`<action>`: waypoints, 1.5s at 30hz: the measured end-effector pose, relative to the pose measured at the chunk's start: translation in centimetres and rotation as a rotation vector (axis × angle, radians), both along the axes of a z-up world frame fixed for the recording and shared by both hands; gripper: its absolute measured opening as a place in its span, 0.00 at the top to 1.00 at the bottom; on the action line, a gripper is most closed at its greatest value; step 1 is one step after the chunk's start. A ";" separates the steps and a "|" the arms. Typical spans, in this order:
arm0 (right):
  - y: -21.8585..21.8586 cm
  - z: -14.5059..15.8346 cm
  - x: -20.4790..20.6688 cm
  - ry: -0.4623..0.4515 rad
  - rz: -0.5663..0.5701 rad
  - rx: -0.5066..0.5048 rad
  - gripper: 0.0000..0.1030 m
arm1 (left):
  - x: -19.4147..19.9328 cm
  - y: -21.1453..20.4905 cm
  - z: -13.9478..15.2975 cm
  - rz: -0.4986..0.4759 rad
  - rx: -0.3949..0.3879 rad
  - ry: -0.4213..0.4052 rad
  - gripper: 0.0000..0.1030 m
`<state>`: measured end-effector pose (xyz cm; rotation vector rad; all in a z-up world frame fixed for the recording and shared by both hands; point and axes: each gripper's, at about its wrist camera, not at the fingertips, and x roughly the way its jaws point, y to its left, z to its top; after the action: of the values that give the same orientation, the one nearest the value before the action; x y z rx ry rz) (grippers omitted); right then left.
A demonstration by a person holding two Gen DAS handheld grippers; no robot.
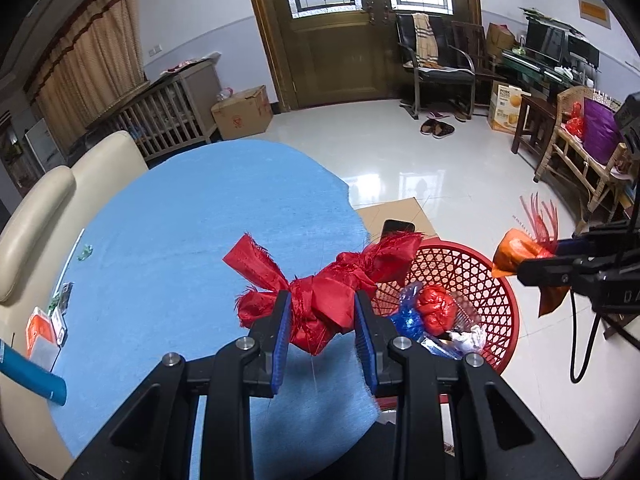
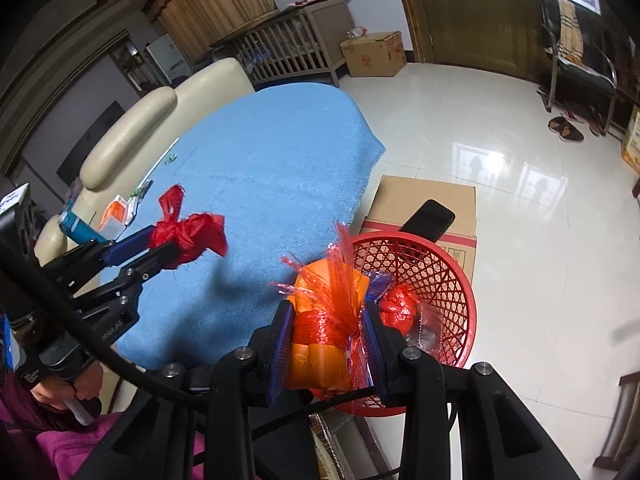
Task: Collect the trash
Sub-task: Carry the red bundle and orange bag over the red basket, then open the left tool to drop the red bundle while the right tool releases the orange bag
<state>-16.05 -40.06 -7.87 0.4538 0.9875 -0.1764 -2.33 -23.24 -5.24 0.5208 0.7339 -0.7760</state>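
My left gripper (image 1: 322, 314) is shut on a knotted red cloth bundle (image 1: 320, 284), held above the right edge of the blue-covered table (image 1: 200, 220). In the right wrist view the left gripper (image 2: 160, 246) shows at the left with the red bundle (image 2: 188, 236). My right gripper (image 2: 326, 334) is shut on an orange packet tied with red plastic strips (image 2: 324, 320), close to the rim of the red mesh basket (image 2: 440, 276). The basket (image 1: 472, 276) stands on the floor beside the table. It holds a red bag (image 1: 436, 306), blue plastic and white scraps.
A cardboard box (image 2: 432, 200) with a dark phone (image 2: 430, 218) on it stands behind the basket. Small packets (image 1: 42, 330) and a blue tube (image 1: 32, 376) lie at the table's left edge by a cream sofa (image 1: 44, 208). A hand (image 2: 80, 390) grips the left handle.
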 end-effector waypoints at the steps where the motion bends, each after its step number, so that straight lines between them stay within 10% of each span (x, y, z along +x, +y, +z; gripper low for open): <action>1: -0.1 -0.3 -0.1 0.001 -0.006 0.003 0.65 | 0.1 -0.3 -0.1 0.001 0.004 0.003 0.69; 17: 0.8 -2.5 -0.1 -0.090 -0.054 -0.162 0.64 | 1.5 -3.6 -3.0 0.016 0.010 0.079 0.68; 45: -0.6 -7.0 -0.8 -0.034 -0.109 -0.082 0.64 | 0.2 -4.7 -5.2 -0.059 0.025 0.145 0.67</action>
<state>-16.89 -40.71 -14.85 0.4344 0.9191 -0.3058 -2.14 -27.92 -10.47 0.5140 0.8667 -0.8668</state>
